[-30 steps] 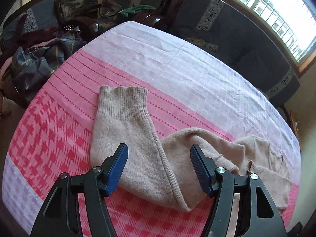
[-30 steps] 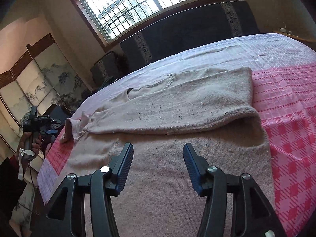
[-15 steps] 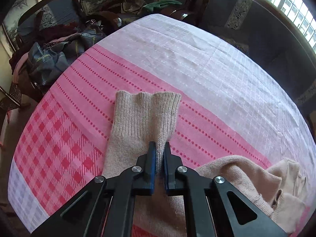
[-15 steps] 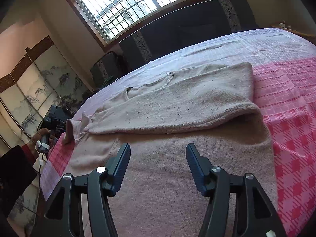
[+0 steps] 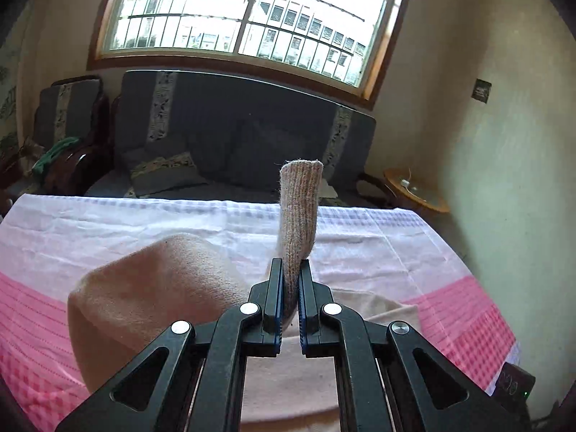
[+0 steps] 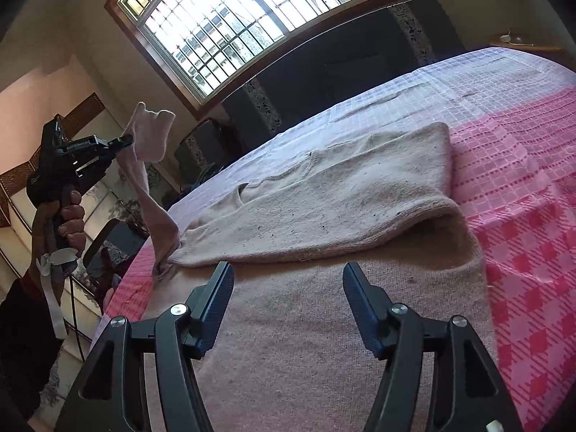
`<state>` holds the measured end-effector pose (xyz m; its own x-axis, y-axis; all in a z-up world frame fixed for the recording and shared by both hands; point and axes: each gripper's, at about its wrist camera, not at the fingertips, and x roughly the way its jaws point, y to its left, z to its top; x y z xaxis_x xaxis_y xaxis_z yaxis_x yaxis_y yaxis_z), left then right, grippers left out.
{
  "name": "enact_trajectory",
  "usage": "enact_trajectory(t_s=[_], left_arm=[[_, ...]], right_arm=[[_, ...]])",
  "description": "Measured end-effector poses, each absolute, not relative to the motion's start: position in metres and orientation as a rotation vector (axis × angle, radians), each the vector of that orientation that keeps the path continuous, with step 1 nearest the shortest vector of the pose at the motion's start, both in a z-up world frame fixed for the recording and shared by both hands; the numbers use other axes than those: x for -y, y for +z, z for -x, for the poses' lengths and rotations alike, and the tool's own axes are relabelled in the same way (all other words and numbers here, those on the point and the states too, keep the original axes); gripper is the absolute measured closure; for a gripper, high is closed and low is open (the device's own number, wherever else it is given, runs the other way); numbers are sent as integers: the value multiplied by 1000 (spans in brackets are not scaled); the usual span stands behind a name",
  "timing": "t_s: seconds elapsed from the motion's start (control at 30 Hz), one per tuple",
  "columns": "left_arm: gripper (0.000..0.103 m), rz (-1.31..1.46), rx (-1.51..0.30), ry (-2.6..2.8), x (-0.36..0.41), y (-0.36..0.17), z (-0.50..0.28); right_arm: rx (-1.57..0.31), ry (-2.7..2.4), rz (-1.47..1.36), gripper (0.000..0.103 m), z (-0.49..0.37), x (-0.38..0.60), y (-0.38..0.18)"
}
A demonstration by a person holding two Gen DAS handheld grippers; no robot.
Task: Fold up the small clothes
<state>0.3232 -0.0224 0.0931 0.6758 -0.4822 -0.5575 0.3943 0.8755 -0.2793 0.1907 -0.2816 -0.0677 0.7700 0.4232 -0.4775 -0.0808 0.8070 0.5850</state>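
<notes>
Holding: my left gripper (image 5: 291,270) is clamped tight on the sleeve (image 5: 298,212) of the beige sweater (image 6: 324,194), with the ribbed cuff sticking up past the fingertips.
Sleeve: from the right wrist view it's lifted clear off the table – it hangs from the left gripper (image 6: 126,140) down to the shoulder, which sits just ahead and left of my right gripper (image 6: 288,288).
Right gripper: jaws opening, nothing between them; it hovers over the sweater's lower body, knit right under the fingers.
Sweater: lying on the pink checked tablecloth (image 6: 522,187), far side already folded over the middle, fold edge just ahead of the right fingertips.
Hand: the person's left hand (image 6: 66,223) grips the left gripper's handle, a white strap at the wrist.
Background: dark sofa (image 5: 234,136) and a big window (image 5: 244,18) beyond the table – that's straight ahead of the left gripper.
</notes>
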Motion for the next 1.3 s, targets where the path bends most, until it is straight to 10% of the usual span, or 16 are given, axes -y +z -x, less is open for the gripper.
enact_trajectory(t_s=[0.33, 0.5, 0.97, 1.07, 1.3], left_arm=[[90, 0, -800, -641, 125, -3, -280], [18, 53, -598, -474, 51, 22, -240], [18, 525, -725, -364, -93, -60, -248], [18, 594, -738, -318, -110, -69, -250], [18, 611, -736, -244, -122, -76, -245]], right_arm=[[-630, 334, -668, 41, -192, 298, -72], [-647, 419, -719, 41, -208, 302, -58], [-863, 405, -1178, 38, -308, 304, -102], [-883, 378, -1152, 95, -324, 292, -104], [-513, 335, -813, 95, -289, 324, -4]])
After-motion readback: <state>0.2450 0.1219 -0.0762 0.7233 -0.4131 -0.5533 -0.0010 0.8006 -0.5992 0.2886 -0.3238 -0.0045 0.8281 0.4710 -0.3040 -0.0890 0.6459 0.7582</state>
